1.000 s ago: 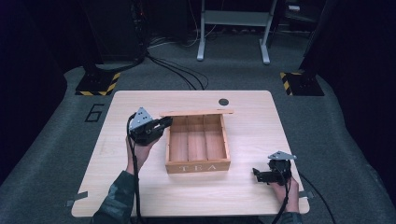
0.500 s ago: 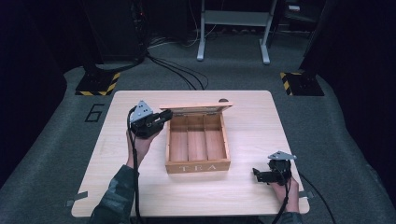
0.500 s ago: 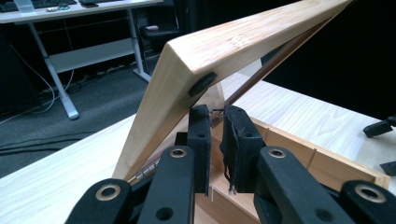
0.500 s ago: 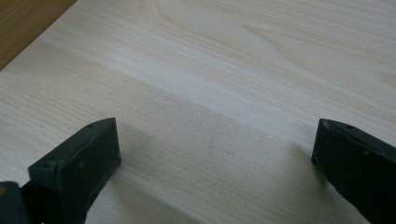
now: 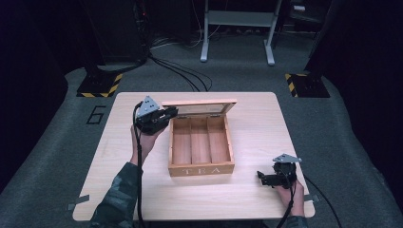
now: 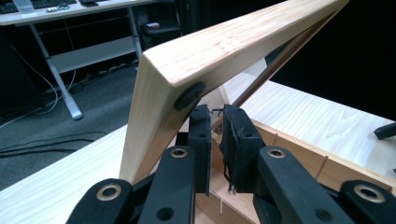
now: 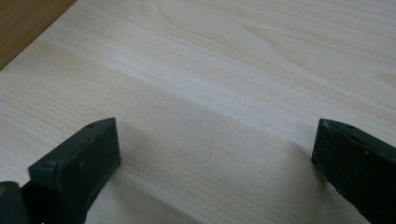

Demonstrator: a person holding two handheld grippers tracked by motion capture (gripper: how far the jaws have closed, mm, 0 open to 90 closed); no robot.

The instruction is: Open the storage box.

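Dark carpet and black stands surround a pale wooden desk (image 5: 119,190), with cables running off toward a metal frame at the far side. Near the middle of the desk sits a wooden tea box (image 5: 201,170) with three bare compartments and the word TEA on its near wall. Its hinged lid (image 5: 199,102) stands raised along the far edge, tilted up rather than lying flat. The left claw (image 5: 172,112) is at the lid's left corner; in the left gripper view the two pads (image 6: 201,135) are drawn nearly together just under that corner (image 6: 187,70), by a small dark bumper on the lid's underside, with only a narrow gap between them. They appear to prop or nudge the frame from below rather than clamp it, though whether a thin edge is pinched cannot be told. The right claw (image 5: 264,178) rests on the desk at the near right, well apart from the box, its jaws spread wide over bare wood. The lid looks stiff and light, a wooden frame that seems to carry a clear pane, so it will likely swing easily on its hinges and could drop if released mid-way. The smooth wood may slip; the frame's free edge near a corner looks the safest hold, away from the pane.
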